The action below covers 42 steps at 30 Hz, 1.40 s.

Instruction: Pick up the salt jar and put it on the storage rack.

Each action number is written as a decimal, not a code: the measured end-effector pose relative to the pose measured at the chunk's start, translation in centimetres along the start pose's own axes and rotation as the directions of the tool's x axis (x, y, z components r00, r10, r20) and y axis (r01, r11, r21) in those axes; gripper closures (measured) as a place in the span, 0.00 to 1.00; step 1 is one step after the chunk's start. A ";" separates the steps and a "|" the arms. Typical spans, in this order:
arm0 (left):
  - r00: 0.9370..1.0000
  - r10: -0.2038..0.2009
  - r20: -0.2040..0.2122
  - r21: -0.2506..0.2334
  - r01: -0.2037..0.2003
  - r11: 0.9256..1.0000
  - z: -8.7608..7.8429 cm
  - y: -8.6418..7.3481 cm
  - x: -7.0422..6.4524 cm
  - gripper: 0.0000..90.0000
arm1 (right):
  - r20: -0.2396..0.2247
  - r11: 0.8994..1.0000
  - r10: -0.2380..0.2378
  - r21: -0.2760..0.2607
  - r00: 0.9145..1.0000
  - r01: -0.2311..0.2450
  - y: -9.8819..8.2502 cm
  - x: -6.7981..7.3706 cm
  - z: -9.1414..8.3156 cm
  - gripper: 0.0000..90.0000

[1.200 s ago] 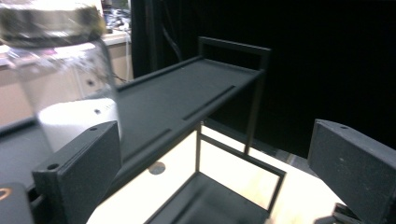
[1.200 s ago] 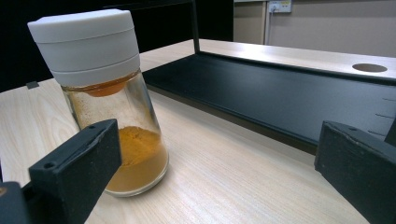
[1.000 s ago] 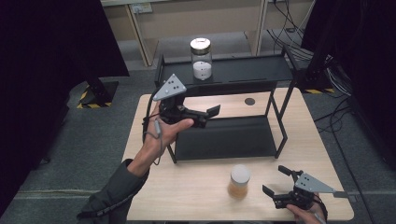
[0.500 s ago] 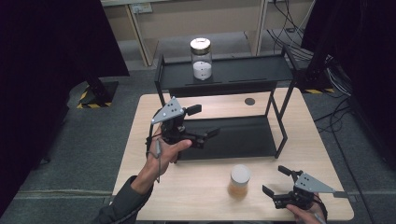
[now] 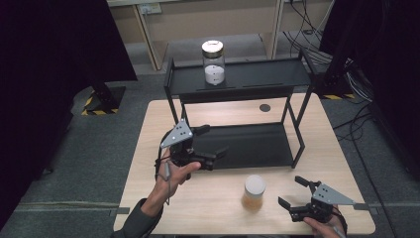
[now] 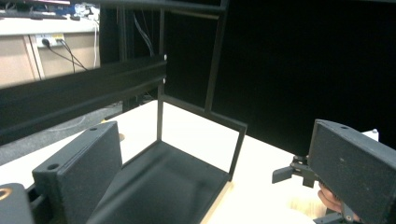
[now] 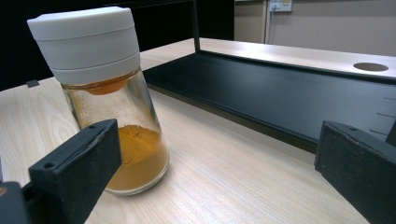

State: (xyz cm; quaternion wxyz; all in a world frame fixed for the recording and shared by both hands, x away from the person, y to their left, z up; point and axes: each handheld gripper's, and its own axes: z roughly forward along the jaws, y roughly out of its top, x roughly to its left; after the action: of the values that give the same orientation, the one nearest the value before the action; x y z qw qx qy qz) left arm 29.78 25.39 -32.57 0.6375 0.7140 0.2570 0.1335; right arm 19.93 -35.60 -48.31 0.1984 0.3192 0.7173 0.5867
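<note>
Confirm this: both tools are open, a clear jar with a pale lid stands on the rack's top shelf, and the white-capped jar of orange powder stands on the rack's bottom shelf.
One thing is wrong. The jar of orange powder stands on the table, in front of the rack, not on its bottom shelf; the high view shows it. The rest holds: left tool and right tool open, clear jar on top.

Ahead of our left gripper (image 5: 210,144) the lower shelf (image 5: 257,144) of the black rack (image 5: 237,79) lies bare and open, roofed by the top shelf and fenced by thin uprights at its corners. Our right gripper (image 5: 299,193) has bare table (image 5: 208,203) under and beyond it, with the spice jar (image 5: 254,192) standing just off its left jaw as the one obstacle
</note>
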 end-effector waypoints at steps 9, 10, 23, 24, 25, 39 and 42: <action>0.999 0.020 -0.028 0.029 -0.019 0.999 0.4 -2.3 -0.3 0.02 | 0.000 1.000 0.000 0.001 1.000 0.000 0.0 0.0 0.0 0.01; 0.999 0.020 -0.028 0.030 -0.019 0.999 0.4 -2.5 -0.3 0.02 | 0.000 1.000 0.000 0.001 1.000 0.000 0.0 0.0 0.0 0.01; 1.000 -0.015 -0.023 0.059 0.016 0.998 1.3 -6.1 0.0 0.02 | 0.001 1.000 0.004 0.001 1.000 -0.004 0.0 0.0 0.0 0.01; 1.000 -0.015 -0.024 0.059 0.016 0.998 1.3 -6.4 0.1 0.02 | 0.000 1.000 0.003 0.001 1.000 -0.003 0.0 0.0 0.0 0.01; 1.000 -0.015 -0.024 0.059 0.016 0.998 1.3 -6.4 0.1 0.02 | 0.000 1.000 0.003 0.001 1.000 -0.003 0.0 0.0 0.0 0.01; 1.000 -0.014 -0.025 0.053 0.015 0.998 1.6 -9.7 0.5 0.02 | 0.001 1.000 0.007 0.001 1.000 -0.007 -0.1 0.0 0.1 0.01; 1.000 -0.013 -0.021 0.055 0.014 0.998 1.7 -10.2 0.5 0.02 | 0.001 1.000 0.005 0.001 1.000 -0.005 -0.1 0.0 0.1 0.01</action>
State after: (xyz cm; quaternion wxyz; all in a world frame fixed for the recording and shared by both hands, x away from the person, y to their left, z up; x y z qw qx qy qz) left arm 29.09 24.85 -42.85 0.6156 0.7281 0.2722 0.1293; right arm 19.97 -35.59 -48.37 0.1970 0.3215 0.7167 0.5867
